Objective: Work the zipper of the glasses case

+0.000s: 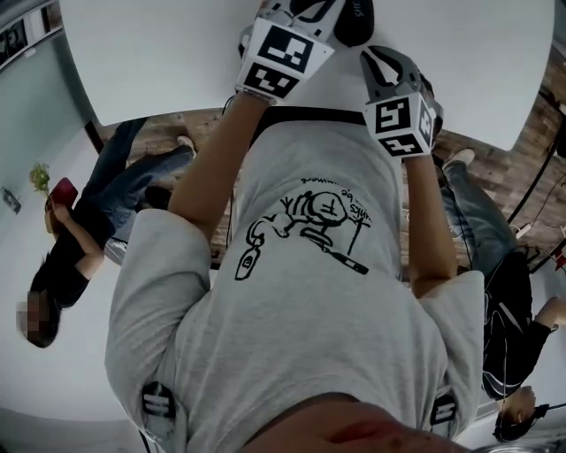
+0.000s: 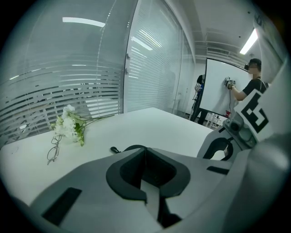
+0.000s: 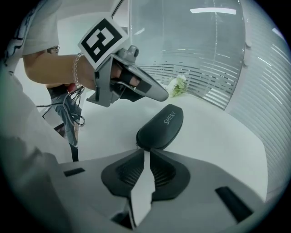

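The black zippered glasses case (image 3: 161,126) lies on the white table (image 3: 218,136), its near end just past my right gripper (image 3: 144,152). That gripper's jaws are shut, with nothing visible between them. My left gripper (image 3: 160,95) hovers above the case's far half, jaws shut and holding nothing. In the left gripper view the left gripper (image 2: 144,151) hides most of the case (image 2: 132,147); a small zipper pull (image 2: 114,149) sticks out at its left. From the head view the case (image 1: 352,25) sits at the top edge between left gripper (image 1: 301,11) and right gripper (image 1: 376,57).
White flowers (image 2: 68,126) and a pair of wire-framed glasses (image 2: 53,152) lie farther out on the table (image 2: 150,123). A glass wall with blinds (image 2: 91,82) is beyond. Seated people (image 1: 80,239) flank the table, and another person (image 2: 252,82) stands at a whiteboard.
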